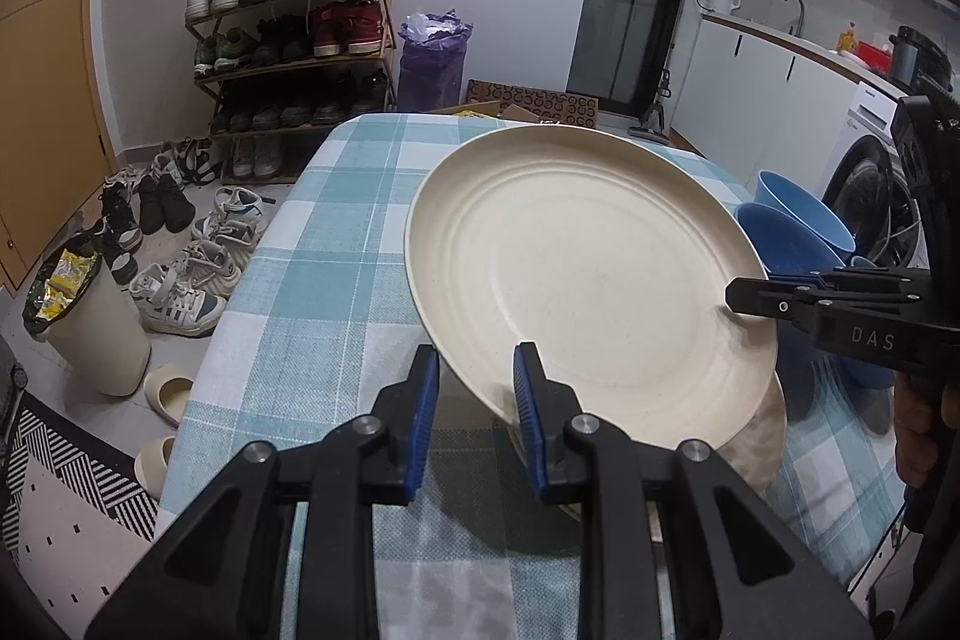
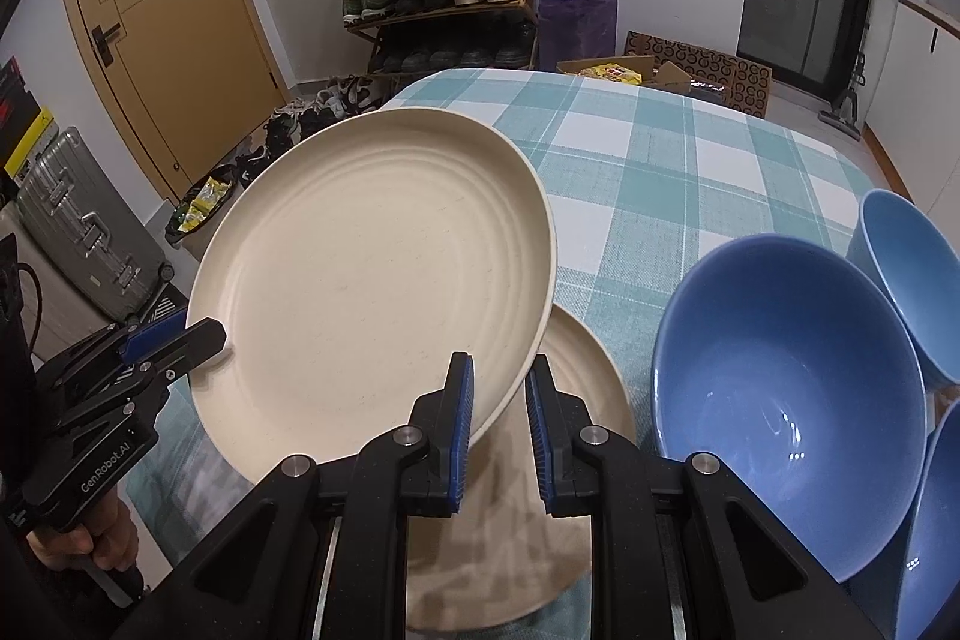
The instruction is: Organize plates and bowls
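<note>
plate [image 2: 372, 268] lifted, tilted over 2nd plate [image 2: 576, 370], left gripper [image 1: 474, 388] & right gripper [image 2: 499, 400] both clenched on rim; stacking unfinished, bowls [image 2: 786, 388] beside plate partly nested.

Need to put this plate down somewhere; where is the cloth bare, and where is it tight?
Bare checked tablecloth runs beyond the lifted plate to the far table edge, and on its left side. Crowded: the near right, where the blue bowls cluster beside the second plate lying under the lifted one.

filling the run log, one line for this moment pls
both grippers: left gripper, right gripper | holding: cream plate by rim, tilted | below: second plate | right: blue bowls
</note>
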Motion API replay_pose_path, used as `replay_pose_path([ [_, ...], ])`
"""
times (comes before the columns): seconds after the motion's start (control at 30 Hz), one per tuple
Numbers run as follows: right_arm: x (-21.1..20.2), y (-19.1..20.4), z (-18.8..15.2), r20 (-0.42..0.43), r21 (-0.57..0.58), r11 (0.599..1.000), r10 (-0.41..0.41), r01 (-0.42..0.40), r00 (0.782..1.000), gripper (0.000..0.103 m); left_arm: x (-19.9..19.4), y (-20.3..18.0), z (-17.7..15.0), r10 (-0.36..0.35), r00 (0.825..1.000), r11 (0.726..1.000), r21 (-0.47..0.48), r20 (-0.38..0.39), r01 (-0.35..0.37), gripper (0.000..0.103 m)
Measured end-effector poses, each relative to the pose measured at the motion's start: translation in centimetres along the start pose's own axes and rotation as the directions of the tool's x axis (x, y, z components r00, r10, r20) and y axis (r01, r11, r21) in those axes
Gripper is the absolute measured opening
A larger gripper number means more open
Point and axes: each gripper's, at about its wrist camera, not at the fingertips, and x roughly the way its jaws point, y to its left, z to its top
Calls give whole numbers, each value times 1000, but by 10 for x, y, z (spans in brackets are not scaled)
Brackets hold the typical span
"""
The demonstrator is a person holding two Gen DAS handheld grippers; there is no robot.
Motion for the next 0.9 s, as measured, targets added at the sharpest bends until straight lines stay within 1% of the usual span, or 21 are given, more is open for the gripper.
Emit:
replay_pose_path([
  [0.47,-16,-8,-24,-10,25,1000,-2,2,1000,18,-3,-13,-10,-16,1000,999,35,-27,17,24],
  [0.9,-16,-13,-43,-45,38,999,-13,15,999,18,1,-25,-24,-21,997,998,59,-69,25,24],
])
